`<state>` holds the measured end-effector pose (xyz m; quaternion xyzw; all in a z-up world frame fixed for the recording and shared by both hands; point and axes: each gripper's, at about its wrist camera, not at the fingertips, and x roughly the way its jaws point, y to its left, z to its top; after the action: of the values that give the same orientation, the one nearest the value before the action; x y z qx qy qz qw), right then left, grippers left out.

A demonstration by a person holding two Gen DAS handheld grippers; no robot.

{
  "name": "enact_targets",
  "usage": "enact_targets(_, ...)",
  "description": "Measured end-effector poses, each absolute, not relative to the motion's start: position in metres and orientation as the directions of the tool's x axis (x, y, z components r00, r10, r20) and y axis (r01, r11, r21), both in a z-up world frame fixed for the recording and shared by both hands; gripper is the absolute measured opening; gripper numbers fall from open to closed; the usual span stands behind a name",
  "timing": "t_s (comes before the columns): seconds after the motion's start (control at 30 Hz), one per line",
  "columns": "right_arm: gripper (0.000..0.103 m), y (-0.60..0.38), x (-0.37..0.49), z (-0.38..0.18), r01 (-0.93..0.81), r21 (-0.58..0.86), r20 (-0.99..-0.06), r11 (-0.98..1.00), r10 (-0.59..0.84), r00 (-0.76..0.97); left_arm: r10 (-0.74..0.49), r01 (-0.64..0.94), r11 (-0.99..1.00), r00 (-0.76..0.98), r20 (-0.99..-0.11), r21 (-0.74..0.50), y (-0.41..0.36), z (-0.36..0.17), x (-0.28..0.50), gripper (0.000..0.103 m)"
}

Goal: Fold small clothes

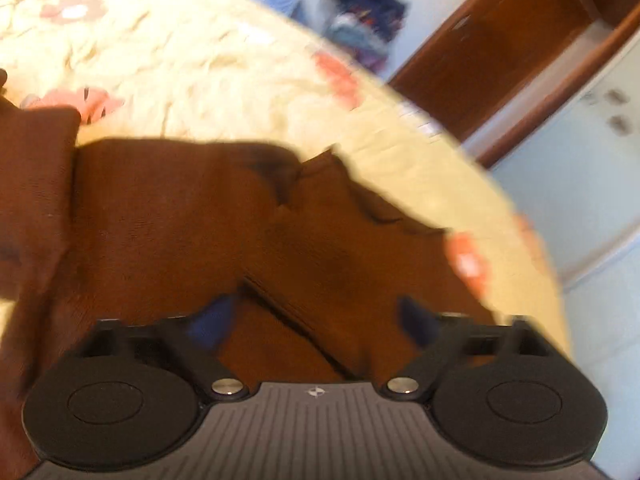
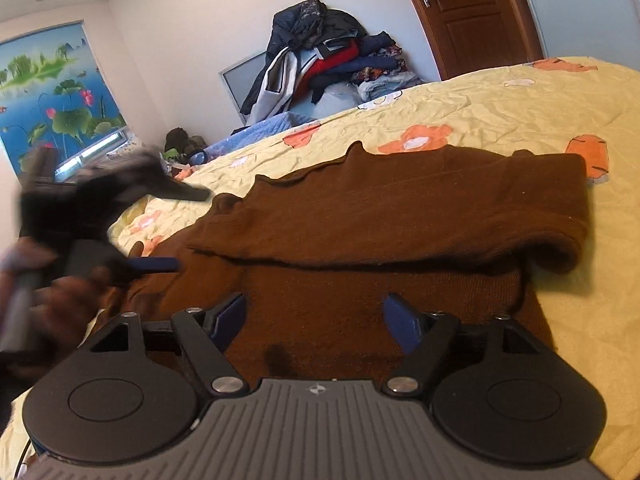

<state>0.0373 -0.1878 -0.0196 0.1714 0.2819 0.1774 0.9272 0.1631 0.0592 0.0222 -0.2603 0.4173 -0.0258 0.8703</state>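
Your left gripper (image 1: 316, 320) and right gripper (image 2: 314, 316) hang over the brown sweater (image 2: 400, 216) on the bed (image 2: 520, 96), jaws apart, holding nothing.

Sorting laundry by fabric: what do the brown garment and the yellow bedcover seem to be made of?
Brown garment: looks like a soft matte knit, perhaps wool, with fine ribbed texture and thick rolled folds. Yellow bedcover: seems a thin woven cotton, matte, finely creased, with printed orange flowers.
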Motion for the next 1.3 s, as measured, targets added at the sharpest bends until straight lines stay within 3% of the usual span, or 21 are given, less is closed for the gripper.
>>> enact_targets(0.03, 0.077, -0.187, 0.037, -0.020, -0.235, 0.419, -0.460, 0.877, 0.428, 0.778, -0.202, -0.162, 0.898, 0.675, -0.709, -0.410, 0.051, 0.023, 0.165, 0.057)
enact_targets(0.1, 0.078, -0.188, 0.037, -0.020, -0.236, 0.429, -0.455, 0.872, 0.434, 0.777, -0.108, -0.157, 0.947, 0.669, -0.736, -0.281, 0.033, 0.022, 0.174, 0.025)
enact_targets(0.17, 0.078, -0.189, 0.037, -0.022, -0.233, 0.441, -0.453, 0.867, 0.439, 0.776, -0.061, -0.146, 0.966, 0.674, -0.736, -0.213, 0.022, 0.025, 0.179, 0.005)
enact_targets(0.23, 0.078, -0.189, 0.038, -0.022, -0.233, 0.447, -0.449, 0.864, 0.442, 0.776, -0.045, -0.140, 0.969, 0.706, -0.707, -0.201, 0.021, 0.039, 0.172, 0.005)
enact_targets(0.33, 0.079, -0.190, 0.038, -0.022, -0.237, 0.453, -0.446, 0.859, 0.449, 0.774, -0.007, -0.120, 0.978, 0.804, -0.595, -0.173, 0.034, 0.075, 0.151, 0.005)
enact_targets(0.43, 0.080, -0.190, 0.038, -0.022, -0.240, 0.455, -0.445, 0.858, 0.452, 0.773, 0.109, -0.193, 0.975, 0.847, -0.520, -0.109, 0.061, 0.091, 0.135, 0.005)
enact_targets(0.6, 0.082, -0.189, 0.039, -0.022, -0.246, 0.454, -0.446, 0.856, 0.457, 0.769, 0.246, -0.330, 0.944, 0.750, -0.614, -0.025, 0.114, 0.048, 0.137, 0.005)
enact_targets(0.77, 0.083, -0.187, 0.038, -0.021, -0.247, 0.449, -0.451, 0.859, 0.457, 0.767, 0.266, -0.287, 0.955, 0.719, -0.642, 0.075, 0.103, 0.020, 0.133, 0.005)
enact_targets(0.87, 0.083, -0.187, 0.035, -0.009, -0.276, 0.434, -0.450, 0.858, 0.471, 0.759, 0.310, -0.310, 0.945, 0.746, -0.590, 0.105, 0.097, 0.049, 0.104, 0.010)
enact_targets(0.9, 0.085, -0.188, 0.034, 0.001, -0.299, 0.424, -0.431, 0.855, 0.481, 0.763, 0.332, -0.326, 0.938, 0.758, -0.561, 0.115, 0.095, 0.059, 0.092, 0.016)
enact_targets(0.93, 0.093, -0.192, 0.035, 0.011, -0.311, 0.411, -0.406, 0.857, 0.478, 0.779, 0.345, -0.333, 0.935, 0.779, -0.524, 0.119, 0.093, 0.068, 0.080, 0.020)
enact_targets(0.97, 0.098, -0.196, 0.040, 0.021, -0.306, 0.397, -0.386, 0.865, 0.460, 0.799, 0.343, -0.331, 0.937, 0.807, -0.481, 0.111, 0.090, 0.077, 0.070, 0.036)
enact_targets(1.0, 0.103, -0.199, 0.048, 0.030, -0.289, 0.381, -0.379, 0.878, 0.434, 0.818, 0.320, -0.314, 0.945, 0.836, -0.445, 0.089, 0.086, 0.083, 0.063, 0.068)
enact_targets(1.07, 0.103, -0.200, 0.075, 0.038, -0.266, 0.332, -0.402, 0.905, 0.391, 0.828, 0.213, -0.224, 0.974, 0.885, -0.413, 0.024, 0.077, 0.090, 0.063, 0.099)
enact_targets(1.13, 0.100, -0.192, 0.110, 0.034, -0.227, 0.260, -0.481, 0.939, 0.330, 0.813, 0.114, -0.127, 0.992, 0.892, -0.438, -0.001, 0.064, 0.083, 0.078, 0.098)
enact_targets(1.23, 0.097, -0.181, 0.153, 0.010, -0.186, 0.182, -0.614, 0.966, 0.259, 0.746, 0.081, -0.105, 0.994, 0.808, -0.583, -0.006, 0.054, 0.047, 0.116, 0.096)
enact_targets(1.3, 0.103, -0.174, 0.161, -0.009, -0.168, 0.078, -0.665, 0.983, 0.177, 0.726, 0.060, -0.137, 0.989, 0.734, -0.676, -0.060, 0.066, 0.020, 0.134, 0.097)
